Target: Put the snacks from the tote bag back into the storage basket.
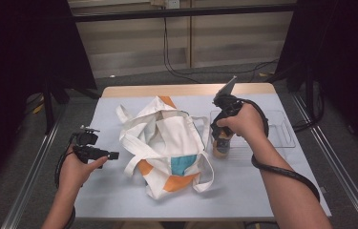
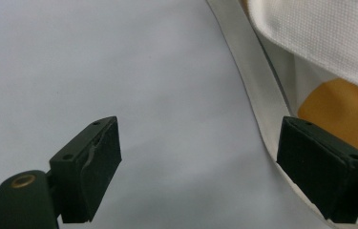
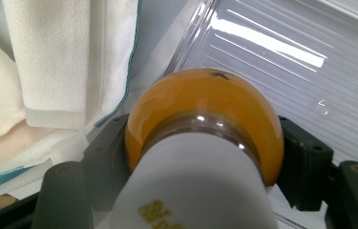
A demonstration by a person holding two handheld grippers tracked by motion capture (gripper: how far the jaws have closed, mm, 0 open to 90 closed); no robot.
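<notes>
- On the desk (image 1: pixel 119 191), which has a pale sheet over it, lies a white cloth bag (image 1: pixel 167 143) with orange and blue patches.
- The bag sits in the middle of the desk, with its long straps spread out around it.
- Just to the right of the bag stands a small bottle (image 1: pixel 223 145) with an orange bottom and a white label.
- The bottle is at the left edge of a clear plastic tray (image 1: pixel 272 133), close to the bag.
- The right gripper (image 1: pixel 223 138) comes down on the bottle from above.
- In the right gripper view, the bottle (image 3: pixel 205 143) sits between the two black jaws, and both jaws press on its sides. The jaws stand fairly wide because the bottle is fat.
- The clear tray (image 3: pixel 272 62) shows behind the bottle there, and the white bag (image 3: pixel 47 62) is at the left.
- The left gripper (image 1: pixel 112 155) is at the left side of the desk, a little way from the bag.
- In the left gripper view, its jaws stand wide open with nothing between them but the pale sheet.
- One white strap (image 2: pixel 257 90) of the bag runs down next to the right-hand jaw in that view.
</notes>
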